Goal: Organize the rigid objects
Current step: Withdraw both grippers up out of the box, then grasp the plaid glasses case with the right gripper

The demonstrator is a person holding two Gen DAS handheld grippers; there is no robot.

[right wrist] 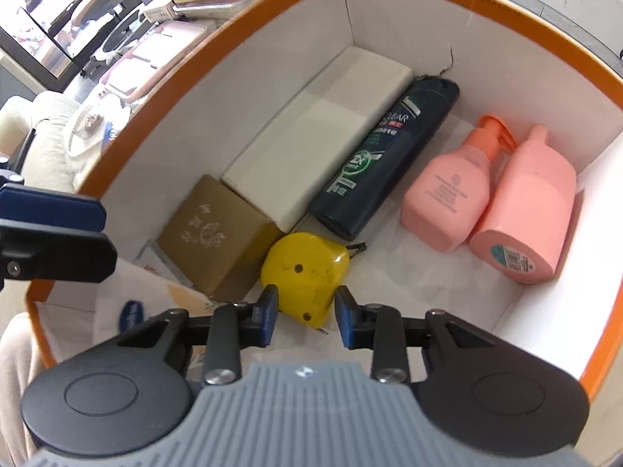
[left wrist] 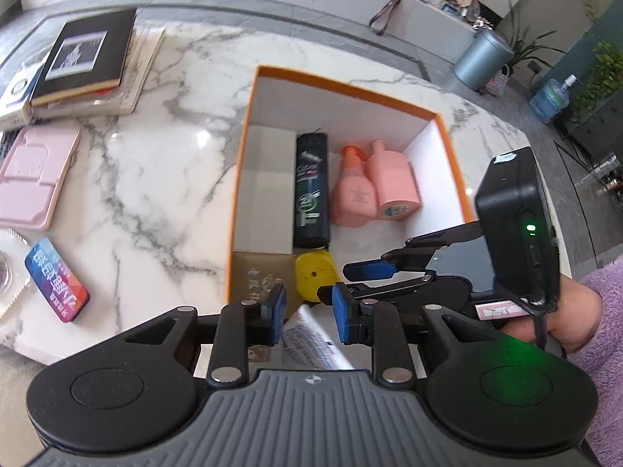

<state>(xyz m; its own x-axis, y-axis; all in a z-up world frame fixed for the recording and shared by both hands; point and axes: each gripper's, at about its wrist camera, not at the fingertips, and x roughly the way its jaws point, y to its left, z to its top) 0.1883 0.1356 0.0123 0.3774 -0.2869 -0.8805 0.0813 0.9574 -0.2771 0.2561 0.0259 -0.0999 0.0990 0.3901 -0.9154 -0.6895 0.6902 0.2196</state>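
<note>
Tongs of the right gripper stand parted around the near end of a yellow plastic tape measure; its blue pads flank the case, and contact cannot be told. The tape measure lies on the white floor of an orange-rimmed cardboard box, its metal tab pointing away to the right. Just left of it sits a small tan carton with pale print, with a long white rectangular box beyond that. Straight ahead lies a dark green shampoo bottle, long axis running away from the tongs, cap at the far end. Further right, two pink bottles lie side by side touching, necks pointing away.

The right gripper reaches down into the box at a tilt. The left gripper hovers at the box's near edge, released, with nothing clasped; a white printed packet lies below its gap. Far left on the marble counter rest a colourful flat tin, a pink case and stacked books.
</note>
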